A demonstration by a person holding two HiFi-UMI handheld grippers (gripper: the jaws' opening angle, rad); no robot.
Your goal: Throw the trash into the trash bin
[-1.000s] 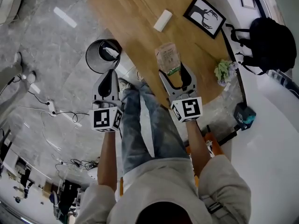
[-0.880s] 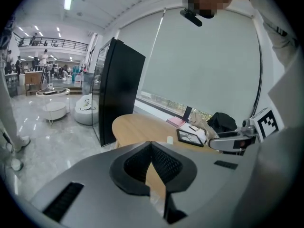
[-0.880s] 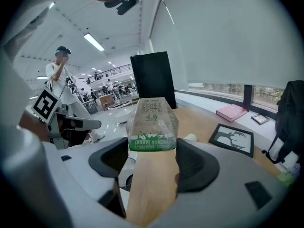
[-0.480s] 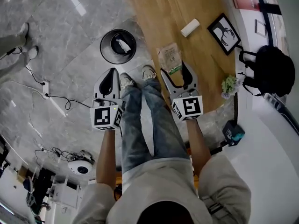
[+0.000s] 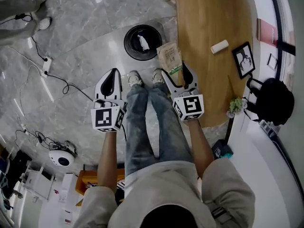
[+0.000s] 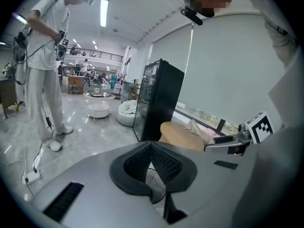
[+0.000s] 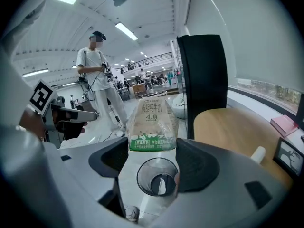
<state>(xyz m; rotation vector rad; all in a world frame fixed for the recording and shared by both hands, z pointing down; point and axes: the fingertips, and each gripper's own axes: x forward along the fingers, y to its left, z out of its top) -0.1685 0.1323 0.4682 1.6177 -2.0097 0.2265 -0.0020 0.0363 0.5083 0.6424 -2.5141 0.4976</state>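
Observation:
My right gripper (image 5: 176, 71) (image 7: 153, 148) is shut on a crumpled milk pouch (image 5: 170, 57) (image 7: 152, 125) with a green band at its bottom. It holds the pouch in the air just right of the round black trash bin (image 5: 143, 42) (image 7: 156, 176), which stands on the floor ahead of my feet and has white trash inside. In the right gripper view the bin's mouth lies directly below the pouch. My left gripper (image 5: 109, 80) (image 6: 151, 152) hangs to the left over bare floor, jaws closed together with nothing between them.
A wooden oval table (image 5: 209, 51) (image 7: 237, 132) is to the right, bearing a white roll (image 5: 219, 46) and a framed picture (image 5: 243, 60). A black backpack (image 5: 275, 101) sits beyond it. Cables (image 5: 42, 65) trail on the grey floor at left. A person (image 7: 97, 75) (image 6: 45, 65) stands nearby.
The view has swung: the bin has moved from the left to ahead of my feet, now close beside the held pouch. The table has slid off to the right. Both grippers keep their grip states.

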